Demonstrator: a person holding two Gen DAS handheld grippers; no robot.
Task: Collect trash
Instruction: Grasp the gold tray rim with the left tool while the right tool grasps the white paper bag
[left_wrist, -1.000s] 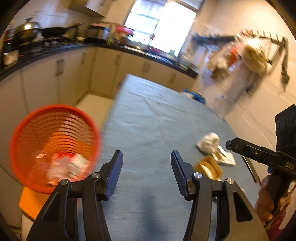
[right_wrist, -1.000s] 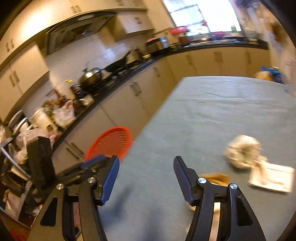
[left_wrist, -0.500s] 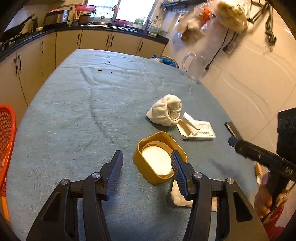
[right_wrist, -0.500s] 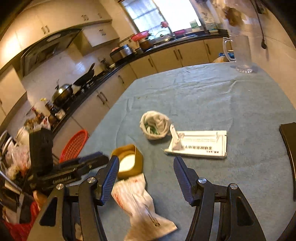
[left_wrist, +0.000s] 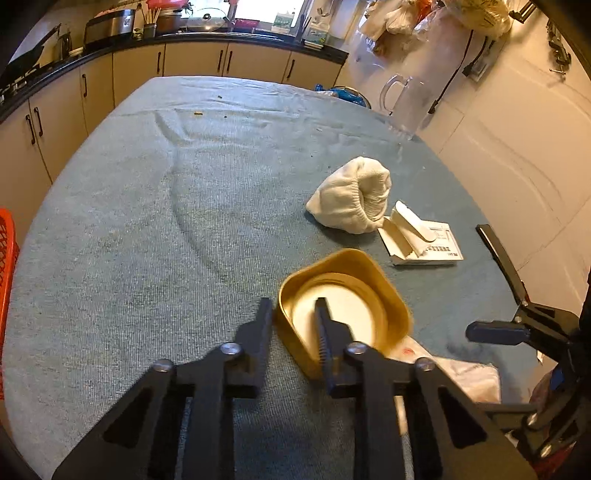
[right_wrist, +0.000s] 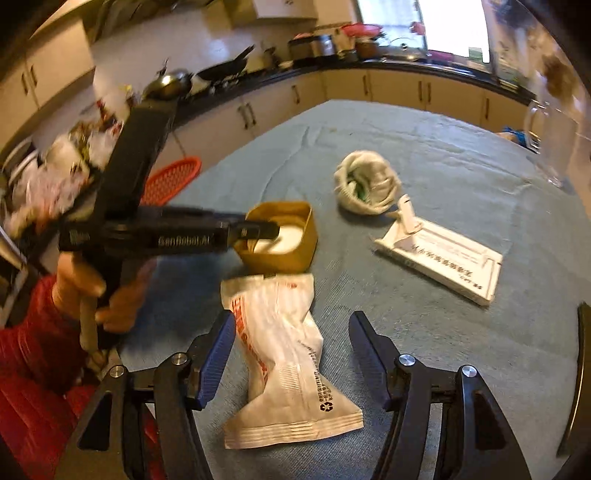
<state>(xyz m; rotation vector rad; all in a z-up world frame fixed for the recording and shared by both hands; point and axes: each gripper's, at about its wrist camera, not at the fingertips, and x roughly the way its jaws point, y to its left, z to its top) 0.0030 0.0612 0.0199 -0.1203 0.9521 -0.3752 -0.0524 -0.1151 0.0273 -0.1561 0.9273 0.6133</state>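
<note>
A person working two handheld grippers is clearing litter from a table (left_wrist: 155, 221) covered in grey-blue cloth. The left gripper (left_wrist: 293, 314) is clenching the near wall of a yellow lid (left_wrist: 391, 295), one finger outside the rim and one inside, at the table's near edge. The right gripper (right_wrist: 291, 347) is hovering with released jaws, widening slightly, on either side of a white wrapper (right_wrist: 284, 354) that is lying flat just in front of the lid, its far end touching or nearly touching the lid's base. The pads are not pressing on it.

Farther in, towards the right edge, a white sock (left_wrist: 354, 201) is lying bunched up beside an opened carton (left_wrist: 421, 240). The orange basket (right_wrist: 170, 179) is standing off the left edge, below the tabletop.

The lid's wall is thin, so the grip looks shallow; lifting it straight up before swinging it left should be keeping it from twisting free. Carrying it level and letting go only once it is above the basket's mouth seems wise. For the wrapper, lowering until the pads are meeting the cloth, then pinching its crumpled middle rather than a flat edge, is probably the surer catch.
</note>
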